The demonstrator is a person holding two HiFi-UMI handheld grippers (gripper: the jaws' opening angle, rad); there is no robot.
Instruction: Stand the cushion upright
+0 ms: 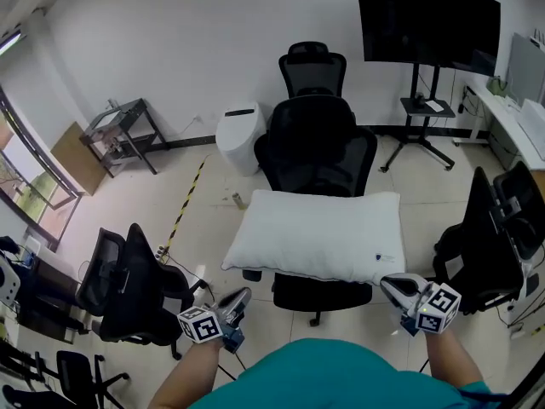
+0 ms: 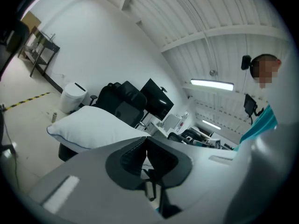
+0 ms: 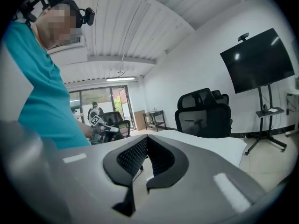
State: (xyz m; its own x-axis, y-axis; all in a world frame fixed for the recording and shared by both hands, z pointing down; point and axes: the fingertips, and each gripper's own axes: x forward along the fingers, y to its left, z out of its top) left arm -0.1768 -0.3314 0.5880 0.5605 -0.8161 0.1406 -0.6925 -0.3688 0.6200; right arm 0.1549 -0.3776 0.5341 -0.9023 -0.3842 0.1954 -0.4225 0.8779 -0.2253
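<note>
Presently, head view: cushion [image 1: 319,233], white, flat on the seat of a black office chair [image 1: 317,156], long axis running 9 to 3 o'clock, not yet stood up. Left gripper [image 1: 238,298] at 7 o'clock of the cushion, jaws together, empty, short of the near left corner. Right gripper [image 1: 387,284] at 5 o'clock, jaws together, empty, tip just beside the near right corner; contact cannot be told. Judged the nearer of the two. Small dark mark [image 1: 377,256] by that corner, too small to read. Left gripper view: jaws closed on nothing, cushion at 10 o'clock beyond the tips, apart from them. Right gripper view: jaws closed on nothing, cushion spreading from 12 to 3 o'clock close behind the tips. No legible writing anywhere.
</note>
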